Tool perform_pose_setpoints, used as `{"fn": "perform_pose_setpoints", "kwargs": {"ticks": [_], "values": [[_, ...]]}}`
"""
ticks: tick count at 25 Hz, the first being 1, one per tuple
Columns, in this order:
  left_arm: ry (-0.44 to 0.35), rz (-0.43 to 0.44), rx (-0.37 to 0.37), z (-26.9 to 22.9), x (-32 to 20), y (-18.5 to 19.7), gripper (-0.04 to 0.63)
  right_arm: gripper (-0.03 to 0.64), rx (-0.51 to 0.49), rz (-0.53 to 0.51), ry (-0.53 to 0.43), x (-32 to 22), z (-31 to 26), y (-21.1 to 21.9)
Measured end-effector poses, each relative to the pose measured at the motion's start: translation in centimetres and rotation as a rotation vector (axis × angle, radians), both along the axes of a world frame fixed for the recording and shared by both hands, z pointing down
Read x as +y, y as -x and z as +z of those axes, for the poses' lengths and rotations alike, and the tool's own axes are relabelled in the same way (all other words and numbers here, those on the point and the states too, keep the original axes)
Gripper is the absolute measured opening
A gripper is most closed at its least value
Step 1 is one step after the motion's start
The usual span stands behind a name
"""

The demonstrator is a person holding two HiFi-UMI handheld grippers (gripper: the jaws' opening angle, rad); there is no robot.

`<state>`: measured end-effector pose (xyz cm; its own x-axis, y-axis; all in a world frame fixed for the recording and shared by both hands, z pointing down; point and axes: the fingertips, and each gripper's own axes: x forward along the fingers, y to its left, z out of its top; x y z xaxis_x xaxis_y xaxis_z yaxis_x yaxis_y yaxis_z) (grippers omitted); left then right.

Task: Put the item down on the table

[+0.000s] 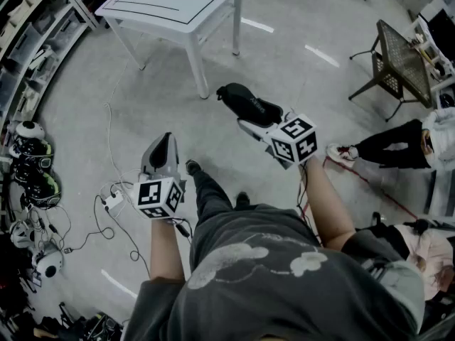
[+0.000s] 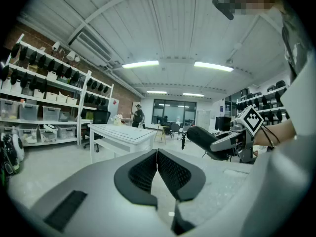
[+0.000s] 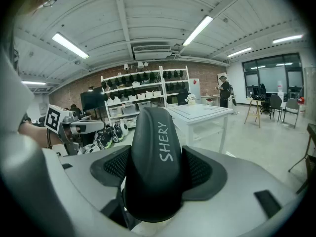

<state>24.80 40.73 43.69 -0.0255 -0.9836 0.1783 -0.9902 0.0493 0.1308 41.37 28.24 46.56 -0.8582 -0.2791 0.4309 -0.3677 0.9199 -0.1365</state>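
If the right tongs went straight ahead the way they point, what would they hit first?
Probably the white table: it stands ahead of the right tongs, just right of the black item they grip, only bare floor between; depth is unclear.

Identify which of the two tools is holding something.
The right tool: its jaws grip a black SHERY case; the left tool is shut on nothing.

Black oblong case (image 3: 154,172), lettered SHERY, held midair.
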Motion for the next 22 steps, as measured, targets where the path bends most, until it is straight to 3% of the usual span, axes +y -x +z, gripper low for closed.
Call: {"fn": "perform_pose_setpoints", "kwargs": {"ticks": [12, 22], "values": [[0.024, 0.026, 0.008, 0.5, -2.6, 1.3, 0.005, 0.319, 0.015, 0.012, 0.006, -2.5, 0.1, 1.5], [0.041, 0.04, 0.022, 1.8, -8.4, 10.2, 0.005, 0.321, -0.008, 0.06, 0.028, -9.5, 0.3, 8.9]]}}
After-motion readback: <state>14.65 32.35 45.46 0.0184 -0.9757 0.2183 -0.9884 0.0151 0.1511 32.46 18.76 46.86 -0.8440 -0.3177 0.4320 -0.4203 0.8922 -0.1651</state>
